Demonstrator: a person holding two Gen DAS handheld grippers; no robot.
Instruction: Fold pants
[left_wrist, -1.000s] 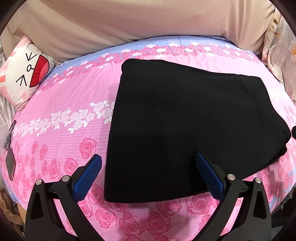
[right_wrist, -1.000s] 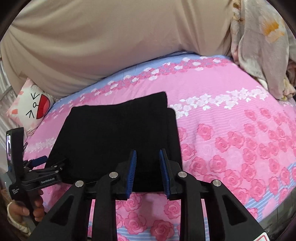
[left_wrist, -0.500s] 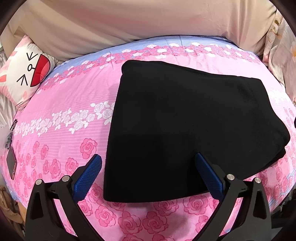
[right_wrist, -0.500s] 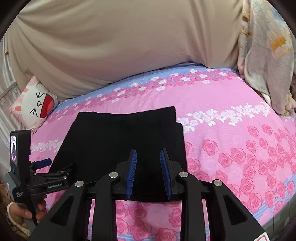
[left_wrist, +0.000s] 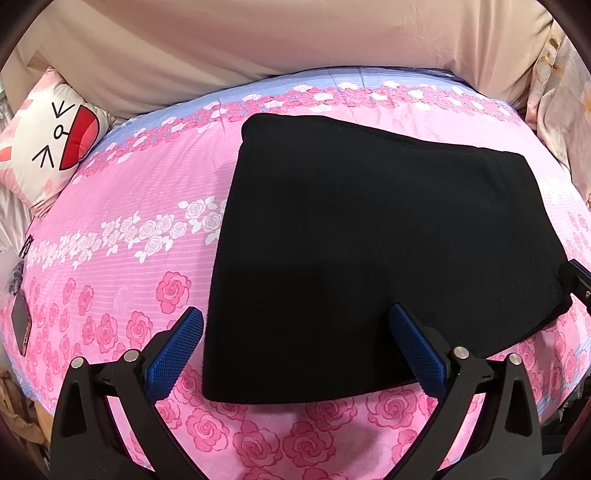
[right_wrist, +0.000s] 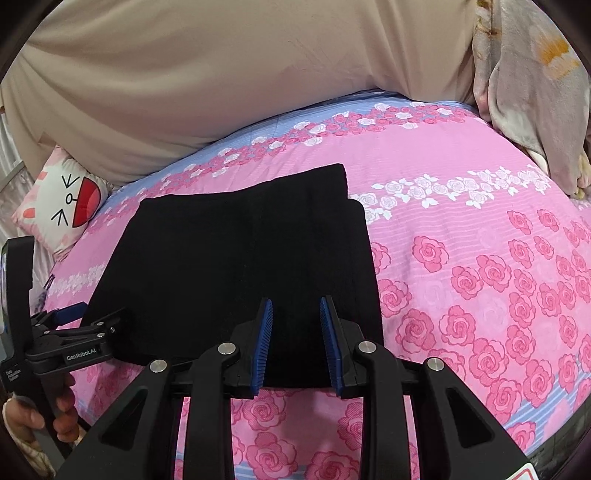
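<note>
Jaws of both grippers hover empty over folded black pants.

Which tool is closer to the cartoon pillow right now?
Left. The left tool sits at the pants' pillow-side edge; the right tool is over their opposite side, farther from the cartoon pillow.

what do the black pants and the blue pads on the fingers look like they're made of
Folded black pants: soft matte knit, probably fleece or thick jersey; the surface looks fuzzy, shows no sheen, and has a stitched hem line. Blue finger pads: likely rubber or moulded plastic, matte, with fine ribbed grip texture; which one is unclear.
</note>
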